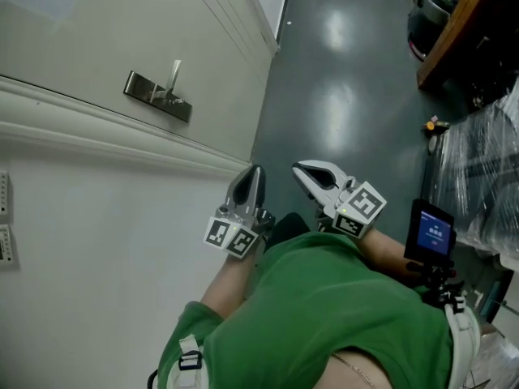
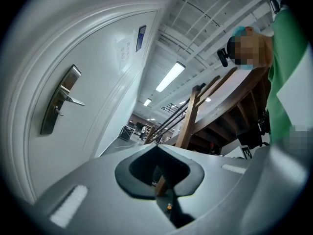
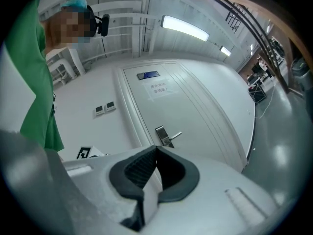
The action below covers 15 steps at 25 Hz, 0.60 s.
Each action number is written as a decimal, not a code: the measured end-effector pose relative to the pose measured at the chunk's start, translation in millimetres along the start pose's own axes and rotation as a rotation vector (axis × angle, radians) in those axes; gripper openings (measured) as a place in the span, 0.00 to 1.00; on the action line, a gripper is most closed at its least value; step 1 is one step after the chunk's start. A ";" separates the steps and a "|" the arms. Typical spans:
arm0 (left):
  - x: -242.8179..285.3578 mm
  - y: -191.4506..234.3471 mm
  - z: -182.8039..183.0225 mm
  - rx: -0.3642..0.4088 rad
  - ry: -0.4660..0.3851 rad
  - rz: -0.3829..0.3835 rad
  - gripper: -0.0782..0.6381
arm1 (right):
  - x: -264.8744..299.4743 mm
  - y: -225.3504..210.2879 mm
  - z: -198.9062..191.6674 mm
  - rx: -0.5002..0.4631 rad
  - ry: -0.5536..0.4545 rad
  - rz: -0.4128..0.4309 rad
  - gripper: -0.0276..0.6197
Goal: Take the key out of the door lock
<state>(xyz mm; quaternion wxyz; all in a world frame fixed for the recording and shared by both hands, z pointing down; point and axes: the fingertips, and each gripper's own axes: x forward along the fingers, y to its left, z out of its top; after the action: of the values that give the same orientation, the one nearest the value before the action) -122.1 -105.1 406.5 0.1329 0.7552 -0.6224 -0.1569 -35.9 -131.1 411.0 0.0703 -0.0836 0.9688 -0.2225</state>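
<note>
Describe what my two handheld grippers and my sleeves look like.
Both are tapered two-jaw tools with smooth shells. The left gripper looks grey and the right gripper white. Each has black textured pads lining the jaws and carries a marker cube, white with black square patterns. No cables show. The person wears a green short-sleeved top.

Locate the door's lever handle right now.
The lever handle shows upper left in the head view, mounted on the white door, well clear of the left gripper and right gripper held near the person's green shirt.
</note>
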 end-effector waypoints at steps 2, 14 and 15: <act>6.8 16.6 9.0 0.003 0.000 0.030 0.11 | 17.3 -6.3 3.6 0.006 0.012 0.018 0.05; 0.6 76.7 32.2 0.023 -0.061 0.175 0.11 | 68.3 -22.1 -4.0 0.025 0.081 0.081 0.05; -0.1 77.2 33.7 0.025 -0.072 0.179 0.11 | 69.2 -21.9 -3.1 0.020 0.083 0.086 0.05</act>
<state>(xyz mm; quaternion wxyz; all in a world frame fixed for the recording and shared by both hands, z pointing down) -205.0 -119.8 406.3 0.1146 0.6920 -0.6937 -0.1637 -101.1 -162.6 416.6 0.0403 -0.0318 0.9713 -0.2321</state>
